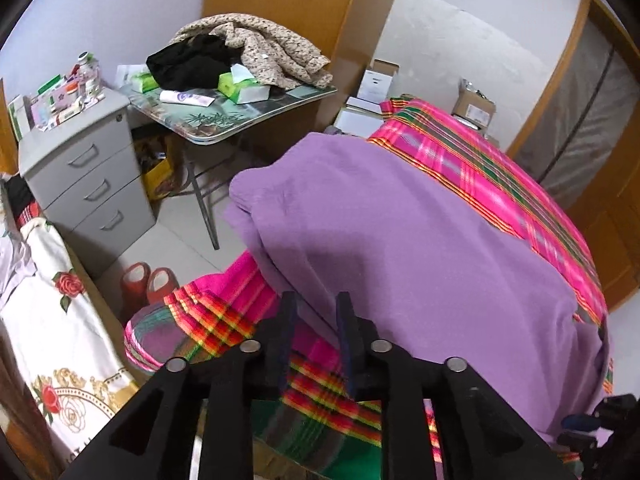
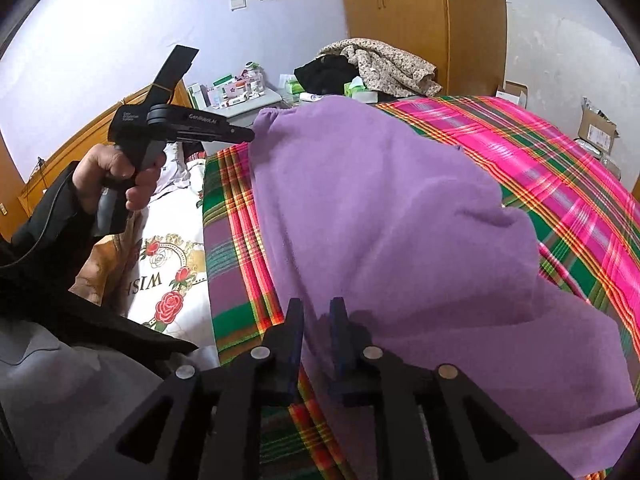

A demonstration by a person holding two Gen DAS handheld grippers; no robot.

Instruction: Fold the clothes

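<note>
A purple garment (image 1: 420, 248) lies spread over a pink, green and orange plaid bedspread (image 1: 492, 160) on the bed, just ahead of both grippers. In the right wrist view the same garment (image 2: 380, 208) runs from right under the fingers away toward the far side of the bed, with the plaid bedspread (image 2: 568, 176) showing to the right of it and in a strip to the left.

The right gripper (image 2: 316, 320) hangs just above the near edge of the purple cloth, its two fingers parted by a narrow gap with nothing between them. The left gripper (image 1: 316, 316) is likewise parted with an empty gap, poised over the near left edge of the garment where it meets the bedspread. In the right wrist view the left gripper's black body appears to the upper left, held in the person's left hand (image 2: 116, 180), its tip close to the garment's far left corner; whether it touches cannot be told.

Left of the left gripper lies a white rose-printed quilt (image 1: 52, 308). Farther ahead to the left stand a grey drawer cabinet (image 1: 88, 176) and a folding table (image 1: 224, 108) carrying a heap of clothes (image 1: 248, 52). Red slippers (image 1: 148, 280) sit on the floor beside the bed.
</note>
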